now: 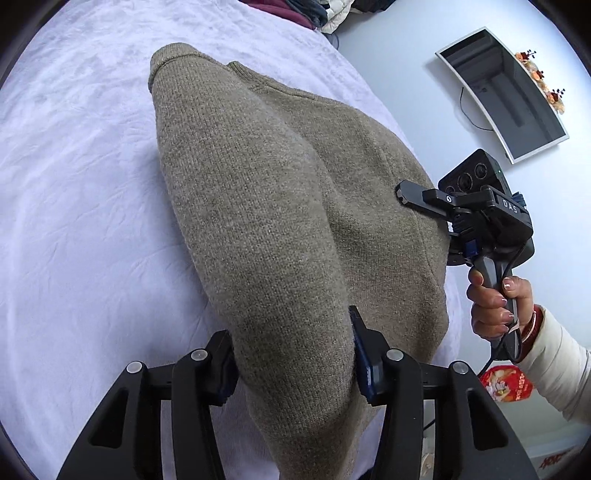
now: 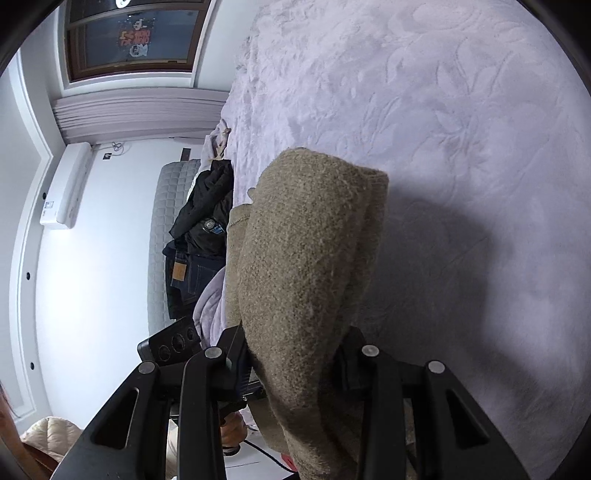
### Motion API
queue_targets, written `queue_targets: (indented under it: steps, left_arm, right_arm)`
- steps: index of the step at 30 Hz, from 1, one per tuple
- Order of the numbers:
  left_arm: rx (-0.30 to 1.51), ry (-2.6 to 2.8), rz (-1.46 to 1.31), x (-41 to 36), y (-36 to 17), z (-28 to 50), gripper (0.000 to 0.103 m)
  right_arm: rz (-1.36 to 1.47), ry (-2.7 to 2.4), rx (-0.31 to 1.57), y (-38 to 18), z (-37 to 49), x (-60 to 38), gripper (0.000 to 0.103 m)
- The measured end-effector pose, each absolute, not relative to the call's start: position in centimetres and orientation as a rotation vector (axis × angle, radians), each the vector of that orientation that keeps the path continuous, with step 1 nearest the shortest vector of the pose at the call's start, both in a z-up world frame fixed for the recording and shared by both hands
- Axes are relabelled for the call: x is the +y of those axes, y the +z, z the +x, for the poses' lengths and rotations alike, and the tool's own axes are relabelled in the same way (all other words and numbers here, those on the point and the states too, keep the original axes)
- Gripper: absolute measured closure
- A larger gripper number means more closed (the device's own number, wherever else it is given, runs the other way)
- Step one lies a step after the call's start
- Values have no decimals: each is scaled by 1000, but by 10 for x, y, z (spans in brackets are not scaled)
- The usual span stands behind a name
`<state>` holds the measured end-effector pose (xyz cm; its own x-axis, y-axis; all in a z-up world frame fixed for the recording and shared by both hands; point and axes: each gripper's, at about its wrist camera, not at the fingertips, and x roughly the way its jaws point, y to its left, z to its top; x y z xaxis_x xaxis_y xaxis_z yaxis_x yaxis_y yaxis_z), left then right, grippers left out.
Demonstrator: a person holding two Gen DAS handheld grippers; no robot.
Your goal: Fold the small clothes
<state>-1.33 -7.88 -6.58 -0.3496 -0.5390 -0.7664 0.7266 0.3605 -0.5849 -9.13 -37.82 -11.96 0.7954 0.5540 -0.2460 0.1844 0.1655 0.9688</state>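
Observation:
A tan knitted sweater [image 1: 295, 177] lies on a pale bedspread [image 1: 74, 184], with part of it lifted into a ridge. My left gripper [image 1: 291, 354] is shut on a thick fold at the near end of the sweater, and cloth fills the space between its fingers. In the left wrist view my right gripper [image 1: 406, 195] bites into the sweater's right edge, held by a person's hand [image 1: 491, 299]. In the right wrist view the right gripper [image 2: 295, 350] is shut on a bunched fold of the sweater [image 2: 310, 240], which rises above the bedspread [image 2: 461, 129].
A dark screen [image 1: 506, 92] hangs on the white wall right of the bed. Other clothes [image 1: 314, 14] are piled at the bed's far end. A red packet [image 1: 506, 384] lies below the hand. Dark jeans and a jacket [image 2: 195, 258] lie at the bed's edge.

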Motion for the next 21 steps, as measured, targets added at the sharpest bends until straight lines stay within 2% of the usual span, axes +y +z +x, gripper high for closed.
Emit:
queue_targets:
  steps: [11,20,21]
  left_arm:
    - [1427,-1213,228,19,-47,1,52]
    - [1470,-1020,234,64,-106,17,49]
    - [1475,-1015,203,65,-106,20,49]
  right_arm:
    - [1438,395,680,-101,-73,-287,65]
    - [1382,316,806,-146,-31,-242,65]
    - [1354,270,822,-148,-28,-245,62]
